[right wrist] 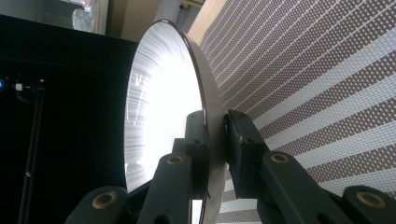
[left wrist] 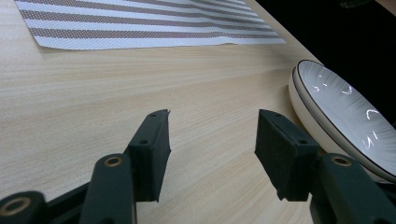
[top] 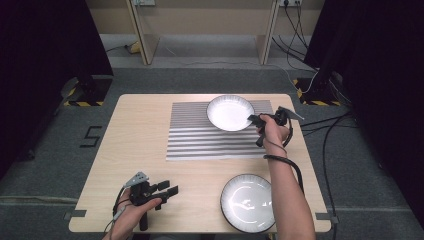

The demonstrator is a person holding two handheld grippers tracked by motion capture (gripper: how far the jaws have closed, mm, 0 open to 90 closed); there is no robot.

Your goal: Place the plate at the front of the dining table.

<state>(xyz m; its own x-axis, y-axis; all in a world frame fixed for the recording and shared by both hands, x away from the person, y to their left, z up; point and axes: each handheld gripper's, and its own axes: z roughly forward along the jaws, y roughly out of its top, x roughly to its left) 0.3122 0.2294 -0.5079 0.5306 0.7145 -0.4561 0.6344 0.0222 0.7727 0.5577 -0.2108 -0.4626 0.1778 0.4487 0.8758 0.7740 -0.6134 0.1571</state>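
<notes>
**Right fingers clamp the rim of the far bowl; left fingers stand apart over bare bench**

In the high view, the left gripper (top: 167,190) is near the bench (top: 140,145) edge at about 7 o'clock, held in the person's left hand (top: 131,215). Its fingers (left wrist: 152,144) are apart, with nothing between them, and below them there is only bare wood. They point toward 3 o'clock, to the dark-rimmed plate (top: 248,202) that lies near the front edge at about 5 o'clock. In the left gripper view this plate (left wrist: 345,116) is just beside the right-hand finger, but I cannot tell if they touch.

In the middle of the bench lies the striped mat (top: 215,142), flat, with grey and white bands. On its far part, at about 1 o'clock, sits the white bowl (top: 230,112).

The right gripper (top: 252,119) comes to this bowl from the 3 o'clock side, held in the right hand (top: 274,131). In the right gripper view its fingers (right wrist: 243,149) are clamped on the bowl rim (right wrist: 212,140): one pad is inside the bowl (right wrist: 159,102), the other one is outside, on the wall. Behind the bowl, the striped mat (right wrist: 317,93) is visible in this view.
</notes>
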